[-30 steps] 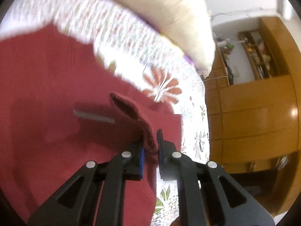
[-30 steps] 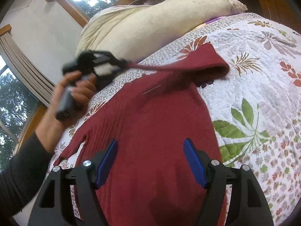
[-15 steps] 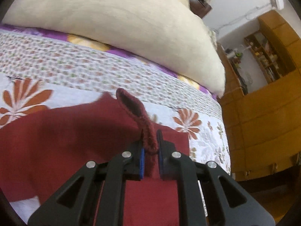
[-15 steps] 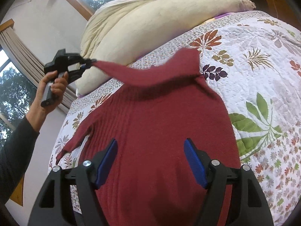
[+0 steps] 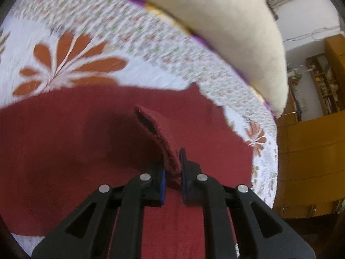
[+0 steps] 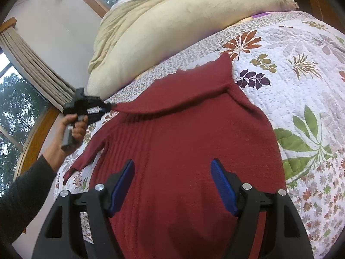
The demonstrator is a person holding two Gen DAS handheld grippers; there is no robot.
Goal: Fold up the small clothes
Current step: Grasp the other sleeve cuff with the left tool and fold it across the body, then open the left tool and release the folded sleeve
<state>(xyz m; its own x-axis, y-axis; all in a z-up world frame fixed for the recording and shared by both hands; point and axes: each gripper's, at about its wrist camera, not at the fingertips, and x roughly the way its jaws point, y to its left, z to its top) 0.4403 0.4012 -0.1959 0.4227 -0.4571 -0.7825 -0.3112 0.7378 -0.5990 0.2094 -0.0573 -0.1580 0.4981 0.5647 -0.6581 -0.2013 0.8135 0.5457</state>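
A dark red knitted sweater (image 6: 185, 151) lies spread on a floral quilt (image 6: 301, 82). My left gripper (image 5: 172, 168) is shut on the cuff of one sleeve (image 5: 157, 133), and the sweater (image 5: 75, 151) fills the lower part of the left wrist view. In the right wrist view that gripper (image 6: 107, 107) shows at the left, held by a hand (image 6: 74, 127), with the sleeve (image 6: 172, 99) stretched across the sweater's upper body. My right gripper (image 6: 172, 185) hovers open over the lower body of the sweater, nothing between its fingers. The other sleeve (image 6: 86, 157) lies out to the left.
A large cream duvet (image 6: 172, 28) is heaped along the head of the bed. A window with curtains (image 6: 36, 73) stands at the left. Wooden cabinets (image 5: 308, 161) rise past the bed's far edge. A dark sleeve (image 6: 21, 198) enters at lower left.
My left gripper has carried the sleeve cuff leftward and lower, across the sweater's chest toward its left side. My right gripper has stayed open over the lower body.
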